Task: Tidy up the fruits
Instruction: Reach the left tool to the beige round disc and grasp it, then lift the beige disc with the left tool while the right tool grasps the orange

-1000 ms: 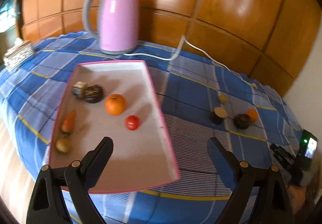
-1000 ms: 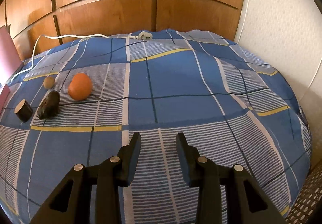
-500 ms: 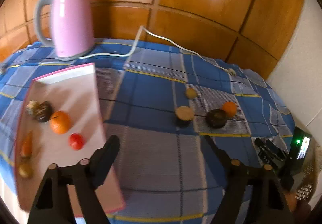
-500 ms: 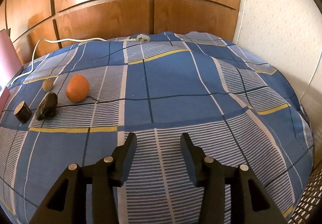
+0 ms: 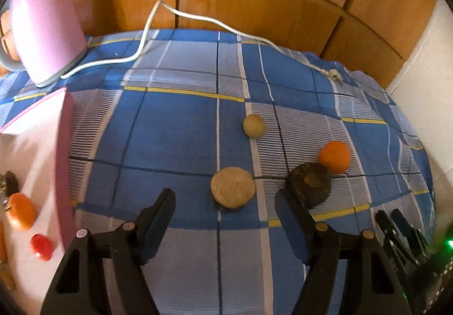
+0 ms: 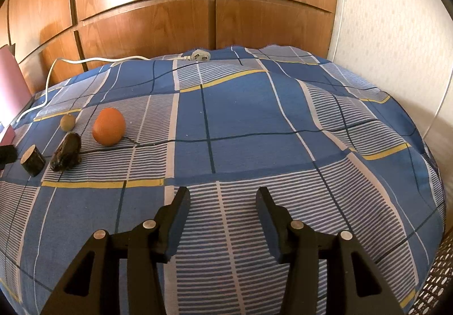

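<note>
Now left tongs are apart, just been closing w/ nothing between, above a tan-topped round fruit on the bed; right tongs apart & empty, just been opening; orange near left edge

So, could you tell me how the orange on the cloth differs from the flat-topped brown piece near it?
The orange is round, bright and smooth; the flat-topped brown piece is a dull tan disc with dark sides. The orange touches the dark wrinkled fruit; the brown piece stands alone. Both lie on the blue checked cloth, outside the pink tray.
</note>
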`<state>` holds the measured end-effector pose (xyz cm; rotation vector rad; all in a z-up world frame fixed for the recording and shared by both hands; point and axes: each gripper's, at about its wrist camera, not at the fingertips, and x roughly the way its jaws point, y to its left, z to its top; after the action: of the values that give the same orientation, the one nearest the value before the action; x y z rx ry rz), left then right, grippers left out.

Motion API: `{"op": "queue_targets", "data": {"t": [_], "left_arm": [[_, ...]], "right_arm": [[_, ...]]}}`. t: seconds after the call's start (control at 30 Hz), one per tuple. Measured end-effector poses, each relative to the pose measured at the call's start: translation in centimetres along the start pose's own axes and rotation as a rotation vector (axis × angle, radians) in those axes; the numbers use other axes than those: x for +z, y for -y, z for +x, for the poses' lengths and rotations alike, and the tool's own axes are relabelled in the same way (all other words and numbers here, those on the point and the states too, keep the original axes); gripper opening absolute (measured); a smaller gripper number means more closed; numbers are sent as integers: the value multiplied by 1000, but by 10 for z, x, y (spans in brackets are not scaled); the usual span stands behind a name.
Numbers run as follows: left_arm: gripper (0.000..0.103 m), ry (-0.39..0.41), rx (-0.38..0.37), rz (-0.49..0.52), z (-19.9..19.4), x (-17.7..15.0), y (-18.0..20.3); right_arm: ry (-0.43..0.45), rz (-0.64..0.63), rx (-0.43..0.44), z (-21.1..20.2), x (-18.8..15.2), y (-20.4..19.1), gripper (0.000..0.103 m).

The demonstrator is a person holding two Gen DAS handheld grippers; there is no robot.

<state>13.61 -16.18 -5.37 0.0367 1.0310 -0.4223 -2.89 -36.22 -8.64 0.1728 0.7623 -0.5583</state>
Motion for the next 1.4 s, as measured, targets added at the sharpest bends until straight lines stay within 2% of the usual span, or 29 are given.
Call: {"op": "queue_targets", "data": {"t": [0.03,0.1,0.17,0.33,0.47,0.57,0.6,0.7,0.9,1.0,1.17,1.33,1.4], "left_arm": [[70,-19,6,-2,8,1,0],[43,-56,-11,-21,22,2,-2],[37,-31,-18,-23,21,2,-2],[37,-4,-35,4,5,-17,-3],[37,42,-31,33,-20,-51,-1],[38,46,-28,3,-26,-73,-8],[39,75,-31,7,-28,-79,-9],[38,101,-1,60,-26,-85,-4],[38,115,-17,62,-26,-87,-7],[38,119,-23,63,-26,-89,-7],[38,130,-25,68,-26,-91,-7],[38,136,-29,64,-27,-92,-8],[38,139,-31,60,-28,-92,-9]], "right_arm": [[0,0,0,0,0,0,49],[2,0,2,0,0,0,49],[3,-1,1,0,0,-1,50],[9,-4,-4,0,-1,-3,50],[8,-4,-4,0,-1,-2,50],[8,-6,-7,0,-1,-3,50],[7,-7,-7,0,-1,-3,50],[4,-8,-8,0,0,-2,50],[-35,-14,-1,1,5,-2,50],[-76,7,49,3,15,-2,50],[-78,68,188,-2,46,-13,50],[-92,52,291,9,79,-46,50],[-111,17,300,20,88,-64,50]]}}
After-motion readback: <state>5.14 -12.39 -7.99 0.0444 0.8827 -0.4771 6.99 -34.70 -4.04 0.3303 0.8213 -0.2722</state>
